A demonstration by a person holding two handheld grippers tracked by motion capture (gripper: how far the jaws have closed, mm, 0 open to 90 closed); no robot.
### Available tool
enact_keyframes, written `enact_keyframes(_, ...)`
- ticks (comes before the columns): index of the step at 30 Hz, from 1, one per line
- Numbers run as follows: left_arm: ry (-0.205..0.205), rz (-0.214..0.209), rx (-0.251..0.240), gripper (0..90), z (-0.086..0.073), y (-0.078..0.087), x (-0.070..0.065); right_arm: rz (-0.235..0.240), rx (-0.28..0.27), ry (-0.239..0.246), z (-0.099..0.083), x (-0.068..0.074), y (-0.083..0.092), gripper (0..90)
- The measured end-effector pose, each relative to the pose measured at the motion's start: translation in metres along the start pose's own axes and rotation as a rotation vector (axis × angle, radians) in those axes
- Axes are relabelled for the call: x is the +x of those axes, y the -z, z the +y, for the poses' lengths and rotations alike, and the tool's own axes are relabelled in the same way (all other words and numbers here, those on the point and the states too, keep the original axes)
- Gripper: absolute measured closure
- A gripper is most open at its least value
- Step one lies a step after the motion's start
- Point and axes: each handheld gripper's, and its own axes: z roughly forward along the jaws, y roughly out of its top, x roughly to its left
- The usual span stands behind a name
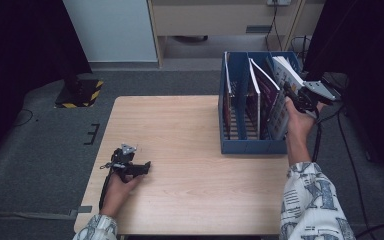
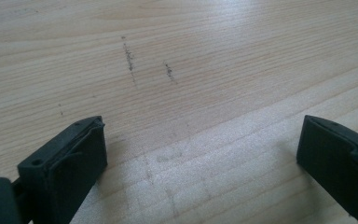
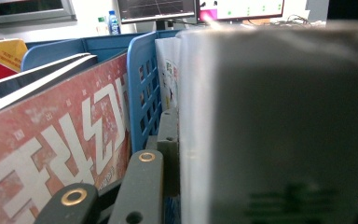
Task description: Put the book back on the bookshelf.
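While left tool point(image 1: 142, 168) rests apart on table point(image 1: 180, 150), right tool point(image 1: 291, 96) clamps white book point(image 1: 286, 75) in blue rack point(image 1: 252, 146).

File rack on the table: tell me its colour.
Blue. The rack shows best in the high view; its slotted divider is also seen in the right gripper view.

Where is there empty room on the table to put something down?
The wooden table is bare between the left gripper and the blue file rack, and along its far edge. It is crowded inside the rack, where books fill the slots and the right gripper is shut on a white book.
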Motion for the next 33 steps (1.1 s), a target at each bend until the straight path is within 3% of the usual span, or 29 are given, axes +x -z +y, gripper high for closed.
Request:
enact_keyframes(23,0.004,0.004,-0.001,0.7,0.0001,-0.0002,-0.0005,0.008,-0.025,0.028,-0.0097,-0.0001,-0.0013,73.5)
enact_keyframes(33,0.005,0.005,-0.001,0.7,0.0001,-0.0001,-0.0006,0.053,0.0,0.015,-0.0099,0.0007,0.0011,72.7)
